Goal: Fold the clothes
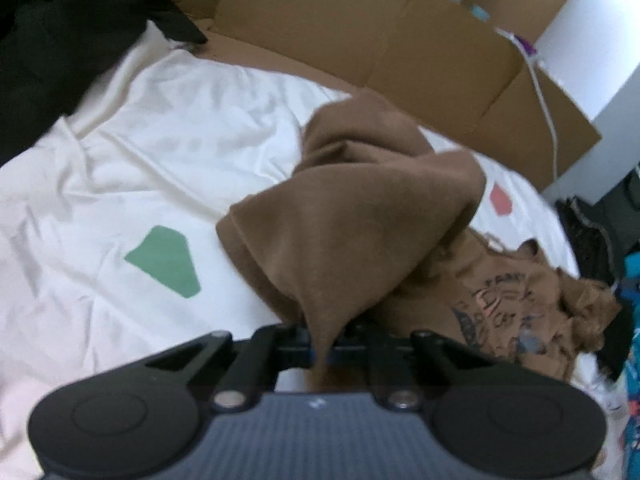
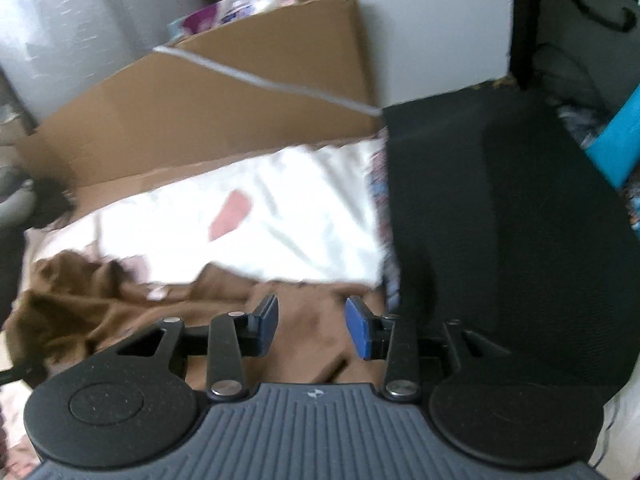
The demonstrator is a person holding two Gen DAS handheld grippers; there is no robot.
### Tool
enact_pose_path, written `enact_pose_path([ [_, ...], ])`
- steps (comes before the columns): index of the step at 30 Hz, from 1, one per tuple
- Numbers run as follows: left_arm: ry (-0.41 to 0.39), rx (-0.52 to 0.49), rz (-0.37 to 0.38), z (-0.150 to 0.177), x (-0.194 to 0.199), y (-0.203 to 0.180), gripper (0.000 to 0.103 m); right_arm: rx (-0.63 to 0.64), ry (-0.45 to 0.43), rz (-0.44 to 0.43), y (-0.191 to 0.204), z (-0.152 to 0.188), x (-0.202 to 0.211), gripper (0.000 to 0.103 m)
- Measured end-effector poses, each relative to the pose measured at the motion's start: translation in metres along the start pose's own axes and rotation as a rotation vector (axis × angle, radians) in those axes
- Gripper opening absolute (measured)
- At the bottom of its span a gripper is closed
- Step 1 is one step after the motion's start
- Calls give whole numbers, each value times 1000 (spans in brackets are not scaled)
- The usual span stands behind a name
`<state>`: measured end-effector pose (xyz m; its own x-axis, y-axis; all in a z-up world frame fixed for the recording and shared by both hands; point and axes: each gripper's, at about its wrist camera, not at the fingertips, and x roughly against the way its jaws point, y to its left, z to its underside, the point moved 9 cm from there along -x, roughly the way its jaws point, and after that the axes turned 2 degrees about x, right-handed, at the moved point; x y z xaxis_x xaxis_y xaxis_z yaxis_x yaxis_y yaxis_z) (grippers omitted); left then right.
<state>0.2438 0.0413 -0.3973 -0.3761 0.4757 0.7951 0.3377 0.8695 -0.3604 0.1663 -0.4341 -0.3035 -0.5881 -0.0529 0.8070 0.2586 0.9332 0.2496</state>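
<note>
- Your left tool (image 1: 320,350) is clenched on the soft brown shirt (image 1: 360,216), which peaks into a cone.
- Your right tool (image 2: 312,326) is released, blue pads (image 2: 358,330) apart above the shirt.
- The white sheet (image 1: 160,160) lies wrinkled.

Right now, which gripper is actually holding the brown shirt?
The left gripper: brown shirt is pinched between its closed fingers. The right gripper hovers open, empty.
</note>
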Motion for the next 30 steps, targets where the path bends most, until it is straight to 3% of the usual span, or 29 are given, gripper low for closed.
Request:
enact_pose_path([
  [5, -21, 2, -8, 5, 27, 6, 5, -18, 103, -110, 25, 33, -5, 48],
  [12, -40, 31, -33, 13, 57, 21, 4, -23, 219, -177, 61, 77, -23, 48],
  [17, -46, 55, -55, 20, 82, 39, 4, -57, 309, -242, 87, 106, -38, 59],
  [23, -53, 106, -84, 30, 107, 65, 4, -97, 418, -319, 118, 140, -54, 62],
  [30, -57, 160, -93, 40, 126, 88, 4, -171, 441, -370, 138, 152, -67, 62],
])
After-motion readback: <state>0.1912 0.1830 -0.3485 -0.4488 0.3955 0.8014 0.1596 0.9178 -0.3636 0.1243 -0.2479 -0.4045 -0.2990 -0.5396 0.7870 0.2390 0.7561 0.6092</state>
